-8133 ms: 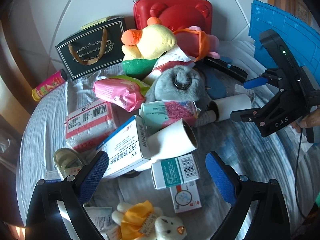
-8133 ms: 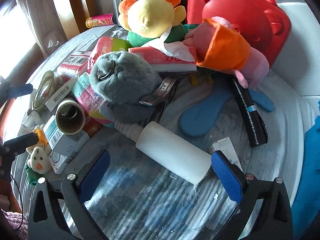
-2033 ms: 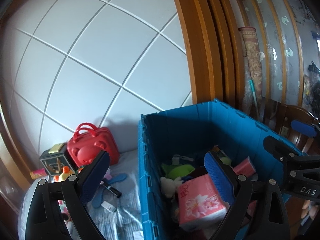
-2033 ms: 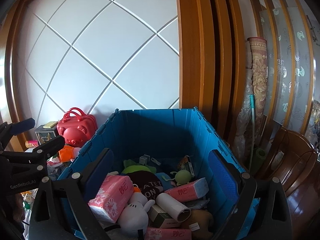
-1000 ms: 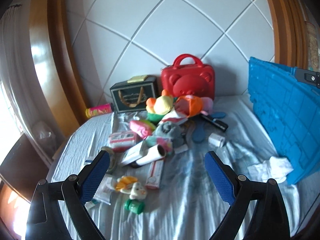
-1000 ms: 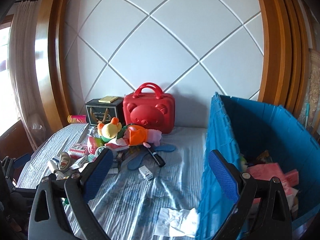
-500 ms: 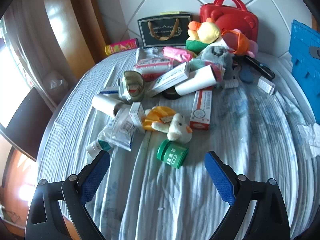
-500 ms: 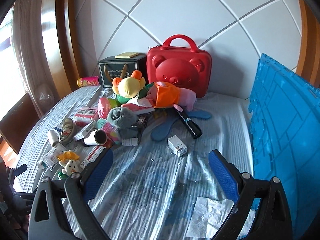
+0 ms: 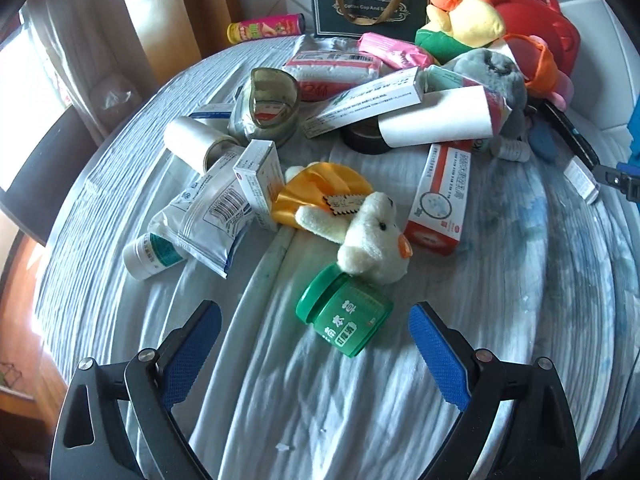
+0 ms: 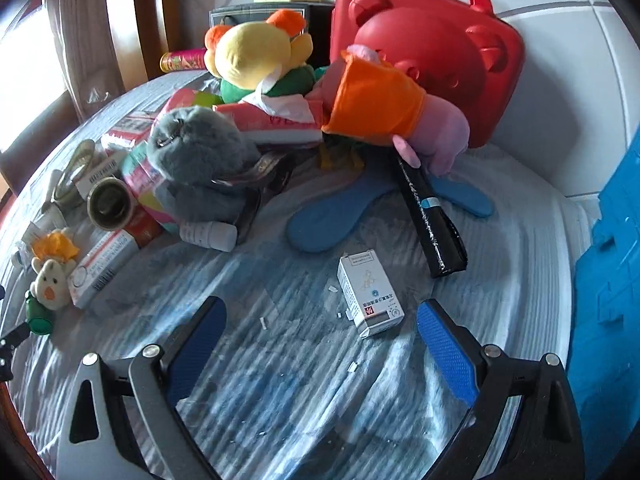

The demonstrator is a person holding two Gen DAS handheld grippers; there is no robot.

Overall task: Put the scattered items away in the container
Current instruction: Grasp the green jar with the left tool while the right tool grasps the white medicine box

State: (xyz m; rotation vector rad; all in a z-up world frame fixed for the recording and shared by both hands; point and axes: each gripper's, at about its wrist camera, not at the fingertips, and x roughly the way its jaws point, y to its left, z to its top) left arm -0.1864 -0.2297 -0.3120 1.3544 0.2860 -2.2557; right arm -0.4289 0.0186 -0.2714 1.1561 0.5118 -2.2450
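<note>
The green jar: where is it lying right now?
In the left wrist view the green jar lies on its side on the cloth, between the open left gripper fingers, touching the small white plush duck.

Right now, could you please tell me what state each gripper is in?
Left gripper: open, empty, hovering by the green jar.
Right gripper: open, empty, near the white box.

A home bedroom; bedsheet (image 9: 520, 280), plush toys (image 10: 256, 56), curtain (image 9: 72, 20).
</note>
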